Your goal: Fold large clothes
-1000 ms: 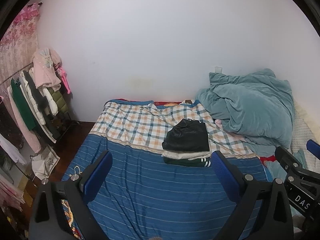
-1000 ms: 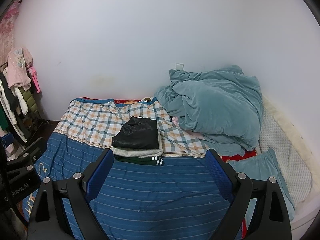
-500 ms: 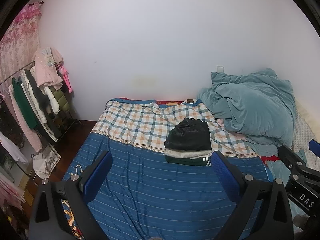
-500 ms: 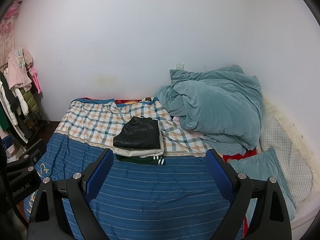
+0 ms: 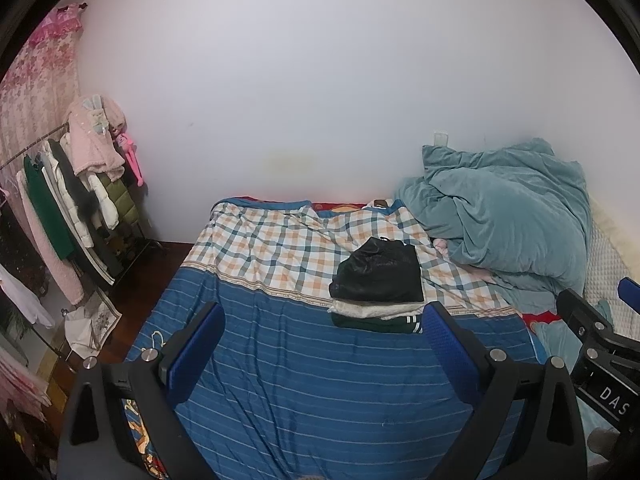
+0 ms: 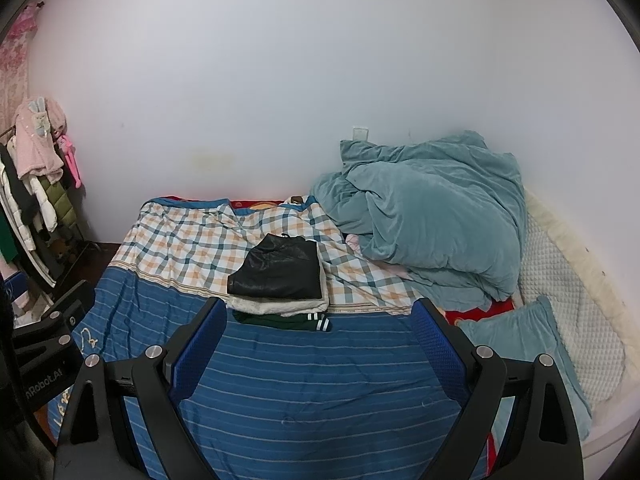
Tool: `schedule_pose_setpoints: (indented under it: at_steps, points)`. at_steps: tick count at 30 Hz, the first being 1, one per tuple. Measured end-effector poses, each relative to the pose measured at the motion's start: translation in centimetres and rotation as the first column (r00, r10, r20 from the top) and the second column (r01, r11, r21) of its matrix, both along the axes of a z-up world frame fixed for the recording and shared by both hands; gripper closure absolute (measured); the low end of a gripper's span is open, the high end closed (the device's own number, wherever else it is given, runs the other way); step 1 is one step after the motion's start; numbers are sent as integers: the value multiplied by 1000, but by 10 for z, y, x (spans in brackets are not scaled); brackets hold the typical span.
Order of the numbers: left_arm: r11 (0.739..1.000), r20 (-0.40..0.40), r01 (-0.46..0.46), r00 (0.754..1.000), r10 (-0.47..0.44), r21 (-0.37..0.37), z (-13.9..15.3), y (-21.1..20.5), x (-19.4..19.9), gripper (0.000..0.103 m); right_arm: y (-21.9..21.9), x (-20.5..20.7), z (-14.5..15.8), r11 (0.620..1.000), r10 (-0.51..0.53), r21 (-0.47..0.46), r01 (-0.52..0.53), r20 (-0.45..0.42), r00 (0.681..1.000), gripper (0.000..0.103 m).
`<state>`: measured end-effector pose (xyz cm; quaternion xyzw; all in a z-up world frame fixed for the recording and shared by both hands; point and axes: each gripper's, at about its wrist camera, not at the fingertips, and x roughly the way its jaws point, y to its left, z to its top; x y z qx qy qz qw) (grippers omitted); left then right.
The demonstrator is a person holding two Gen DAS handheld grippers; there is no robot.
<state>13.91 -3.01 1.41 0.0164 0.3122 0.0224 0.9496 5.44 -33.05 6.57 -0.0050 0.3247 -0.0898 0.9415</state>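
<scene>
A stack of folded clothes (image 5: 378, 284) lies in the middle of the bed (image 5: 304, 368): a black shiny garment on top, a cream one under it, a dark green one with white stripes at the bottom. The stack also shows in the right wrist view (image 6: 280, 276). My left gripper (image 5: 320, 320) is open and empty, held above the blue striped bedspread short of the stack. My right gripper (image 6: 318, 318) is open and empty, also above the bedspread (image 6: 320, 380). Each gripper shows at the edge of the other's view.
A crumpled teal duvet (image 5: 508, 216) is heaped at the bed's right, with a teal pillow (image 6: 524, 344) and a white quilted cover (image 6: 568, 300) beside it. A rack of hanging clothes (image 5: 68, 208) stands left of the bed. A white wall is behind.
Both grippers have drifted slightly, so the bed and stack sit a little lower and further right in the views. Both stay open and empty.
</scene>
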Motion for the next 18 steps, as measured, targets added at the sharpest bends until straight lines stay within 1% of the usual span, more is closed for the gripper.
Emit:
schedule_pose_setpoints:
  at_steps: [9,18]
  points:
    - [1000,7,-4,1000,4,3,2,2,2,2,4,-2,1,1000,-1,-2,1,4,1000,8]
    - [1000,19,1,1000,-1,3,6,5,1,2,1,5,4,1000,-9,5,9,9,1000,8]
